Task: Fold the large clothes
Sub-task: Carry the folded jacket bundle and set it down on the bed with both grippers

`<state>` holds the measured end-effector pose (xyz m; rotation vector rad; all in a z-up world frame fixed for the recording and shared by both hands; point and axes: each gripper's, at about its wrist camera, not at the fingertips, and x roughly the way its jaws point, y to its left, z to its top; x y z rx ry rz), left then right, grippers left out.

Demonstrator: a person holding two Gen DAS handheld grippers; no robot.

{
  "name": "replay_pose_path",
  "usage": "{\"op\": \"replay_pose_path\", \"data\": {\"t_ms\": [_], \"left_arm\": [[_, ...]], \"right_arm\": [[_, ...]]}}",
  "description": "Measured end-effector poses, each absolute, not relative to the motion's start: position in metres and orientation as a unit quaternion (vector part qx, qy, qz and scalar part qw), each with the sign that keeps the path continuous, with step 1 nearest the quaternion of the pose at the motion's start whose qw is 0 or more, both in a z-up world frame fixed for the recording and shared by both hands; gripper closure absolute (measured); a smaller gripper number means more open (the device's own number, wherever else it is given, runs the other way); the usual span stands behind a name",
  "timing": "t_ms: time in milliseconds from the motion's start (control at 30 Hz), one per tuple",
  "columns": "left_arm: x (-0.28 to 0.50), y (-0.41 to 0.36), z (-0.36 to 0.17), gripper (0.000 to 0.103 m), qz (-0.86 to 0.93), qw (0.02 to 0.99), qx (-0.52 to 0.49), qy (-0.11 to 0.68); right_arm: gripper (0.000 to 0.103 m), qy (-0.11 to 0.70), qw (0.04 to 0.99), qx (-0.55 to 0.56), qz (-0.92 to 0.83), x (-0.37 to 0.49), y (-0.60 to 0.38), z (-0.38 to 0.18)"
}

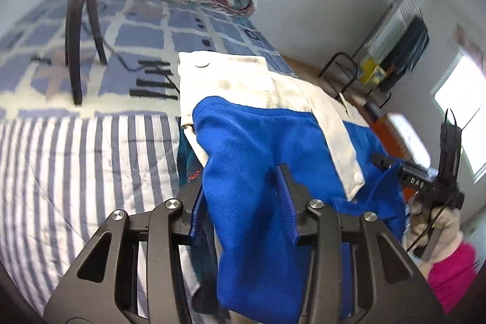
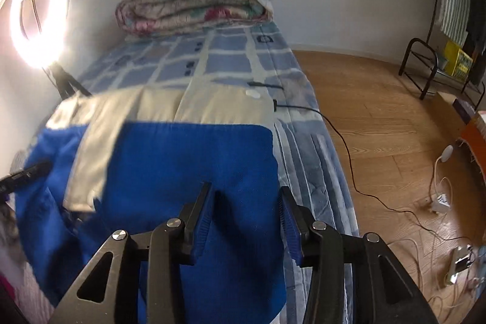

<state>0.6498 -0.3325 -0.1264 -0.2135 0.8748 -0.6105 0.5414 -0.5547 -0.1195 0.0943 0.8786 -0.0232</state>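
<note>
A large blue and cream jacket [image 1: 243, 135] lies over the edge of the bed [image 1: 76, 148]. My left gripper [image 1: 243, 181] has its jaws wide apart, with a fold of the blue cloth bulging up between them; they do not pinch it. My right gripper [image 2: 246, 199] also stands open, with blue cloth of the jacket [image 2: 182, 160] between its fingers. The right gripper shows in the left wrist view [image 1: 391, 164] at the jacket's right edge, held by a gloved hand. The tip of the left gripper shows at the left edge of the right wrist view [image 2: 30, 169].
A folded floral quilt [image 2: 197, 2] lies at the head of the bed. A lit ring light [image 2: 36, 8] on a black tripod [image 1: 79, 29] stands on the bed. A black cable [image 2: 334, 135] runs off the bed onto the wooden floor [image 2: 379, 117]. A metal rack [image 2: 425, 63] stands by the wall.
</note>
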Motion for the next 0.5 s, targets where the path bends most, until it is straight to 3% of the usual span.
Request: {"op": "replay_pose_path", "data": {"t_ms": [267,500], "left_arm": [[0.627,-0.322,-0.100,0.060,-0.273,0.867,-0.084,0.409],[0.563,-0.300,-0.038,0.060,-0.285,0.880,-0.074,0.372]], "right_arm": [[0.059,0.402,0.915,0.030,-0.030,0.517,-0.544,-0.088],[0.060,0.368,0.929,0.037,-0.029,0.464,-0.515,-0.029]]}}
